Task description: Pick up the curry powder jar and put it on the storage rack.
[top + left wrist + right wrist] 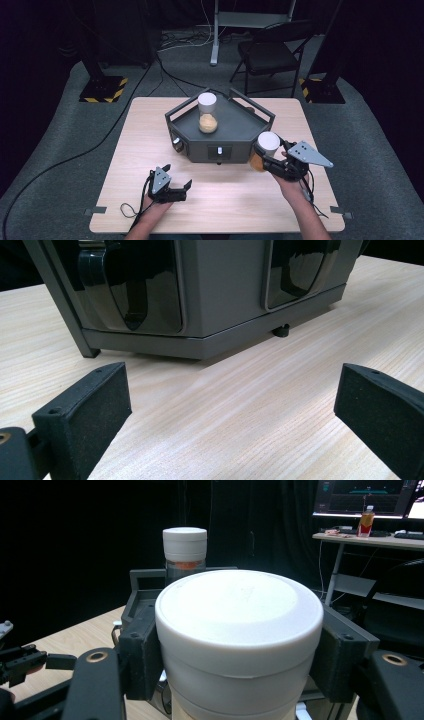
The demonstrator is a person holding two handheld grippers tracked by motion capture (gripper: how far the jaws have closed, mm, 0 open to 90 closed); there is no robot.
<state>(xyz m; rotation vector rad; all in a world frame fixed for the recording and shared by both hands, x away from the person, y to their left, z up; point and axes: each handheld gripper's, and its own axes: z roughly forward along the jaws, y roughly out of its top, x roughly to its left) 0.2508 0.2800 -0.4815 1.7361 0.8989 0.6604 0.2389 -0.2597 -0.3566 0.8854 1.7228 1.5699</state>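
Right tool (263,159) clamped on white-lidded jar (265,148) near worktop's (150,130) right edge; left tool (177,189) open, empty; jar may strike tray (222,131) rail

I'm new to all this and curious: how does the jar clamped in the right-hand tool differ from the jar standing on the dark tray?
The held jar hangs beside the tray, clamped in the right gripper; the standing jar rests untouched on the tray. The held jar tilts, the standing jar is upright. Both have white lids, clear walls and orange-tan filling.
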